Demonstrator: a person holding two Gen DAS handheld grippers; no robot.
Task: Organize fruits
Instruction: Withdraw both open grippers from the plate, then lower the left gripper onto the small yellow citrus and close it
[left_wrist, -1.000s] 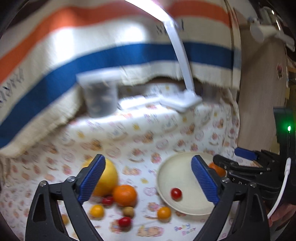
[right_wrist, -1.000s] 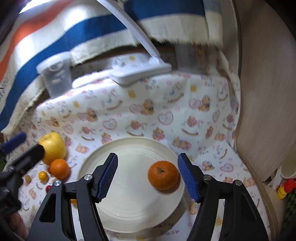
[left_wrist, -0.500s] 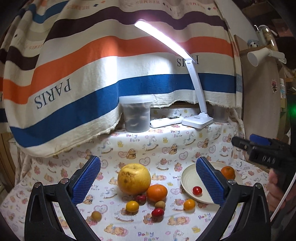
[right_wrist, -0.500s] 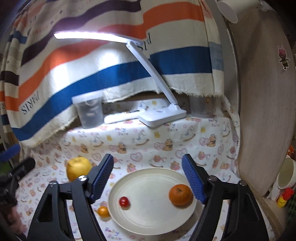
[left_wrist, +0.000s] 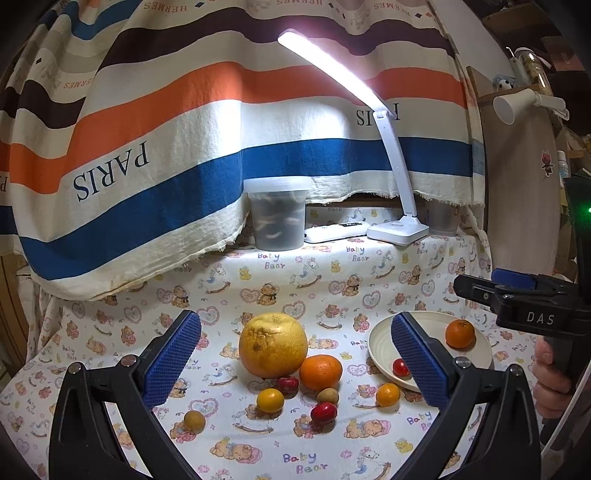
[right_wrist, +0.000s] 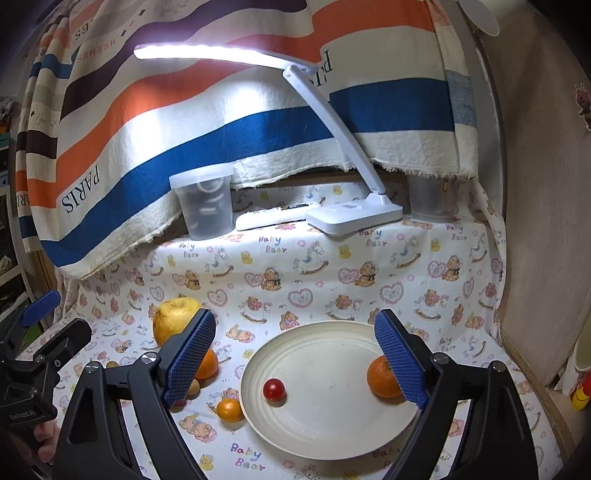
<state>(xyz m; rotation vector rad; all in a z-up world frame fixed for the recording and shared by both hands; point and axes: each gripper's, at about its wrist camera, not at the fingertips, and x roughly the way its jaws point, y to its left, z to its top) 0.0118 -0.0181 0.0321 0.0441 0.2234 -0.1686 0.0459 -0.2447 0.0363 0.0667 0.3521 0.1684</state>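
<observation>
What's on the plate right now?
On the cream plate: one mandarin near the right edge and one red cherry tomato left of centre. The right jaw pad covers part of the mandarin; nothing else shows.

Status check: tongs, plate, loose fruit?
Both tongs, left and right, open, empty. Plate holds tangerine, cherry tomato. Rest loose around pomelo. Nothing blocking.

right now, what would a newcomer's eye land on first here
The lit desk lamp glares at the back, in front of a striped cloth. Below, a big yellow citrus fruit sits among small fruits on the bear-print tablecloth. To the right, a cream plate holds an orange and a cherry tomato.
</observation>
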